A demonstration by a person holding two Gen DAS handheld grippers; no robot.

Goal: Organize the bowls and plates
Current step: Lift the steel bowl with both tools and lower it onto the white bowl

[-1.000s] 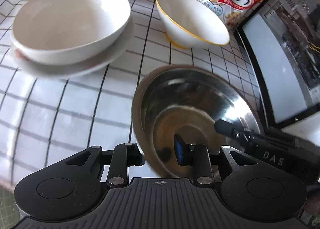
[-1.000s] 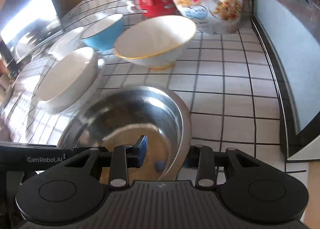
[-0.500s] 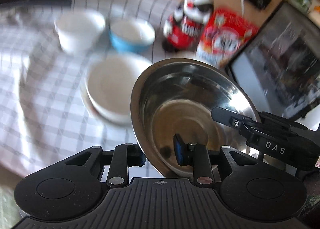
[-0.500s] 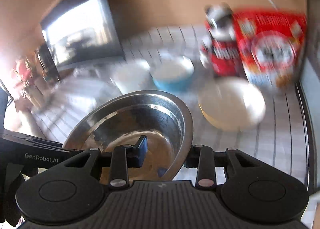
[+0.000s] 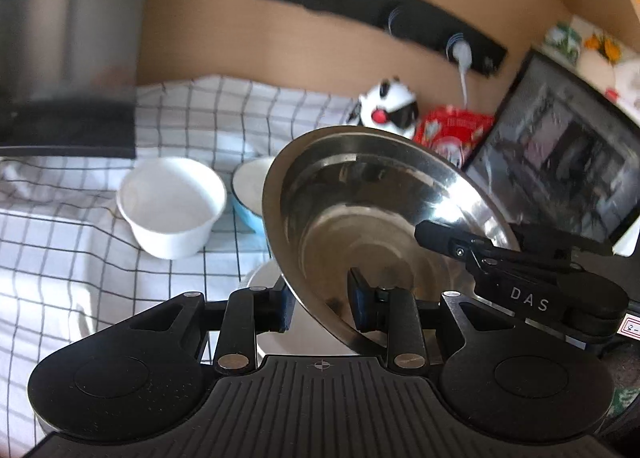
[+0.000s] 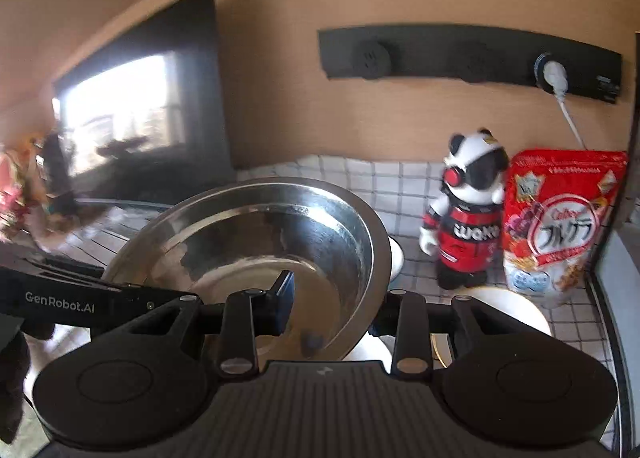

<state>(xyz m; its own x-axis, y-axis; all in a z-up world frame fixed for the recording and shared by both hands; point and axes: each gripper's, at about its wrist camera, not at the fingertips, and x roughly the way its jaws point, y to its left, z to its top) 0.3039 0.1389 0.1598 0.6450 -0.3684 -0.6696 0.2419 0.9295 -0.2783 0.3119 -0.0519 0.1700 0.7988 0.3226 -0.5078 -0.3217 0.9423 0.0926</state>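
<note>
A large steel bowl (image 5: 360,213) is held up in the air by both grippers, well above the checked tablecloth. My left gripper (image 5: 324,308) is shut on its near left rim. My right gripper (image 6: 334,304) is shut on the opposite rim of the steel bowl (image 6: 264,242). The right gripper's body also shows in the left wrist view (image 5: 520,274). Below stand a white bowl (image 5: 172,205), a blue bowl (image 5: 248,197) partly hidden behind the steel one, and a white bowl with a yellow rim (image 6: 508,310). Another white dish (image 5: 296,326) lies under the steel bowl.
A panda figure (image 6: 468,213) and a red cereal bag (image 6: 560,225) stand at the back by the wall. A dark appliance with a glass door (image 5: 560,153) is at the right. A black screen (image 6: 140,125) stands at the left. A power strip (image 6: 460,57) is on the wall.
Both grippers have lifted the steel bowl off the table and raised it high. The views now tilt up toward the back wall, and the other bowls have dropped lower in view.
</note>
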